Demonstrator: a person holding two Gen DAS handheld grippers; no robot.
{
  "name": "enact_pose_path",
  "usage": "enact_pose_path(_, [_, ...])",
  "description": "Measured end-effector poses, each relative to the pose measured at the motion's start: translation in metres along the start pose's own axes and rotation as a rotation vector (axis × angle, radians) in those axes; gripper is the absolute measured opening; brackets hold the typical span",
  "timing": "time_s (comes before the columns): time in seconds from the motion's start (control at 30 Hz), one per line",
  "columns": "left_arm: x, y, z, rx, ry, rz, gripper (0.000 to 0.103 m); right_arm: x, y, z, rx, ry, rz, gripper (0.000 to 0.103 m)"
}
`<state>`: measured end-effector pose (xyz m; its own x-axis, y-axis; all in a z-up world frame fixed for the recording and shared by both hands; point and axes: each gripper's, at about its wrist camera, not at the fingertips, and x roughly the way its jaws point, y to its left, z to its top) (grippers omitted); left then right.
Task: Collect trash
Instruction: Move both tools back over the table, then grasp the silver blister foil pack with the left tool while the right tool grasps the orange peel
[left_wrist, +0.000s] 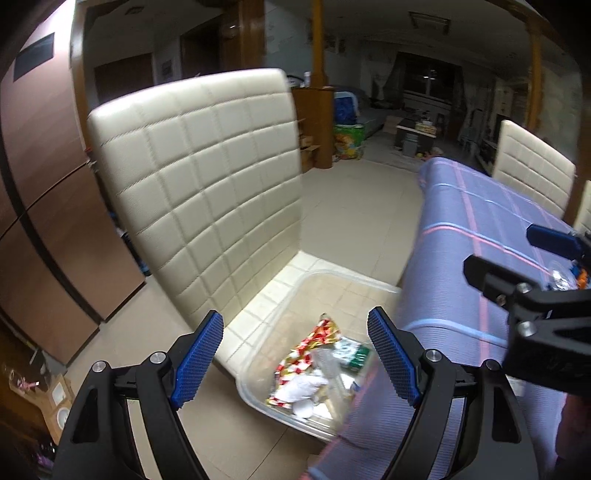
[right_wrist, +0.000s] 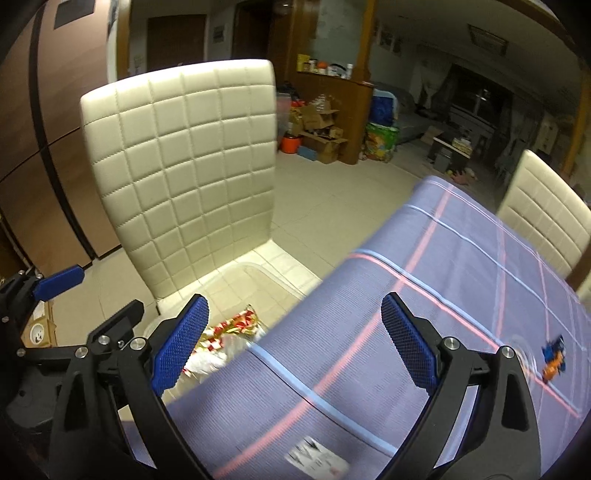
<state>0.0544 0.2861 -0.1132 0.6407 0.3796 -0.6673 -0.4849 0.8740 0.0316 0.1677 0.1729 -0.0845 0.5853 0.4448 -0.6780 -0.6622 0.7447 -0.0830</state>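
The left hand-held gripper (left_wrist: 295, 354) stands spread, nothing between its blue pads, poised above a clear plastic bin (left_wrist: 354, 284) resting on the seat of a cream quilted chair (left_wrist: 199, 177). Inside the bin lies collected trash: a red-and-gold wrapper (left_wrist: 314, 343), white crumpled paper (left_wrist: 301, 389) and a green-and-white packet (left_wrist: 352, 354). The right hand-held gripper (right_wrist: 295, 343) is likewise spread and empty, hovering over the edge of the tabletop (right_wrist: 424, 295), which carries a purple checked cloth. On that cloth, at 3 o'clock in the right wrist view, sits a blue-and-orange scrap (right_wrist: 554, 356) beside a blurred clear item (right_wrist: 521, 350); a white printed slip (right_wrist: 317, 458) lies at 6 o'clock. A second cream chair (right_wrist: 546, 214) stands at 2 o'clock.
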Motion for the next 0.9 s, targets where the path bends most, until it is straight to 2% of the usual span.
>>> enact_pose_path(0.23, [-0.020, -0.060, 0.000, 0.084, -0.004, -0.093, 0.079, -0.035, -0.057, -0.032, 0.110, -0.002, -0.070, 0.087])
enact_pose_path(0.53, [-0.032, -0.147, -0.002, 0.168, 0.021, -0.224, 0.079, -0.078, -0.158, -0.089, 0.272, 0.006, -0.201, 0.076])
enact_pose_path(0.77, [-0.023, -0.231, 0.001, 0.252, 0.079, -0.330, 0.079, -0.084, -0.235, -0.129, 0.379, 0.048, -0.293, 0.071])
enact_pose_path(0.9, [-0.012, -0.273, 0.003, 0.292, 0.107, -0.358, 0.079, -0.073, -0.276, -0.141, 0.441, 0.086, -0.319, 0.068])
